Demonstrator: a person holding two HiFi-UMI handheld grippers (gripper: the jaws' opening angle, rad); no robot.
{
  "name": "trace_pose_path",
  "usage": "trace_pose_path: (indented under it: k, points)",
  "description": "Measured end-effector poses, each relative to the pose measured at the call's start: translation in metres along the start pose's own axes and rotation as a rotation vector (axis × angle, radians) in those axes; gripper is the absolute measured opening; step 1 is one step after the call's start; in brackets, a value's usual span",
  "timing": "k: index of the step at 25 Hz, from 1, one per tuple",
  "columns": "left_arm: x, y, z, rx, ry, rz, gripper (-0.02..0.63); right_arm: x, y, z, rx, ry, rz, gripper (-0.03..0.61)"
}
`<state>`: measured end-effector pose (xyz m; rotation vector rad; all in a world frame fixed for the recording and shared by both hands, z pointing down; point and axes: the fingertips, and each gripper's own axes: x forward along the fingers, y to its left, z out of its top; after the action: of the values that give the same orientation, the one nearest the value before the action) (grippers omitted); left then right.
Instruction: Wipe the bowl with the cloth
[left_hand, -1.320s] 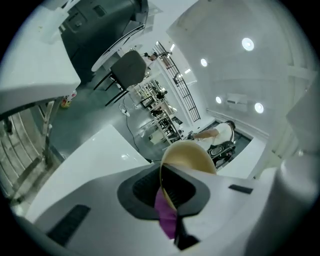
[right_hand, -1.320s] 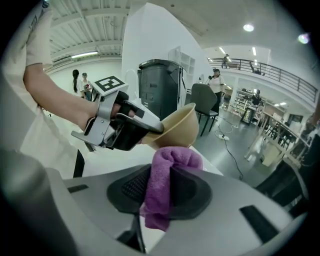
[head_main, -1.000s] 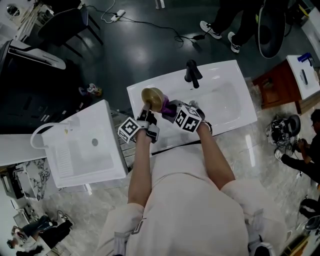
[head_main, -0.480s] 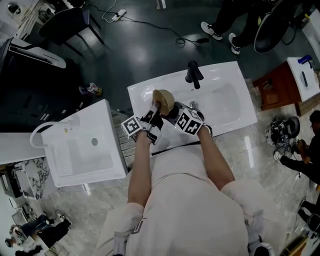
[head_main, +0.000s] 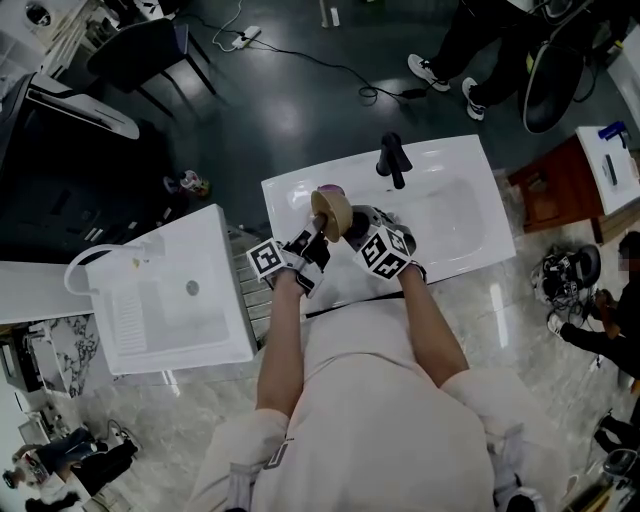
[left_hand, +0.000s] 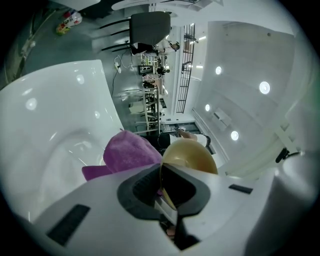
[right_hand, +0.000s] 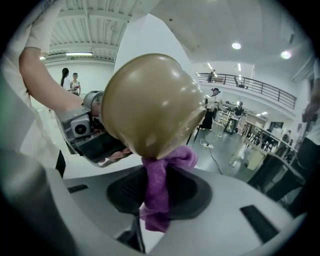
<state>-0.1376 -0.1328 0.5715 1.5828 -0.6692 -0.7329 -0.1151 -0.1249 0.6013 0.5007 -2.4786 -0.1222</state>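
Observation:
A tan bowl (head_main: 333, 213) is held up over the near left part of the white sink (head_main: 455, 215). My left gripper (head_main: 318, 230) is shut on the bowl's rim; in the left gripper view the thin rim runs between the jaws (left_hand: 161, 186) and the bowl (left_hand: 192, 156) bulges beyond them. My right gripper (head_main: 352, 226) is shut on a purple cloth (right_hand: 159, 186). The cloth is pressed up against the bowl's rounded outside (right_hand: 150, 100). A fold of cloth (left_hand: 130, 150) shows left of the bowl, and a bit of it (head_main: 329, 190) shows past the bowl's far edge.
A black faucet (head_main: 392, 158) stands at the sink's far edge. A second white basin (head_main: 170, 300) sits to the left. A wooden cabinet (head_main: 555, 170) is at the right. People's feet (head_main: 450, 75) and cables lie on the dark floor beyond.
The bowl has turned in the left gripper and shifted slightly right. The cloth has gone from the bowl's right side to its far side. Both grips have stayed shut.

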Motion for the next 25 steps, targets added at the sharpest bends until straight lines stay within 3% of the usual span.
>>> trace_pose_path:
  k: [5,14,21,23,25]
  points:
    - [-0.006,0.005,-0.002,0.001,0.034,0.021,0.017,-0.008,-0.017,-0.001,0.002,-0.009,-0.068,0.095]
    - [-0.020,0.035,-0.003,0.016,0.079,0.141,0.017,-0.025,-0.043,0.012,0.022,-0.069,-0.149,0.094]
    - [-0.029,0.046,0.008,0.057,0.022,0.215,0.017,-0.027,-0.042,0.012,0.026,-0.073,-0.130,0.094]
    - [-0.035,0.050,0.014,0.040,-0.015,0.253,0.017,-0.026,-0.037,0.014,0.033,-0.079,-0.105,0.094]
    - [-0.035,0.048,0.021,0.011,-0.059,0.237,0.017,-0.023,-0.032,0.018,0.032,-0.089,-0.075,0.094]
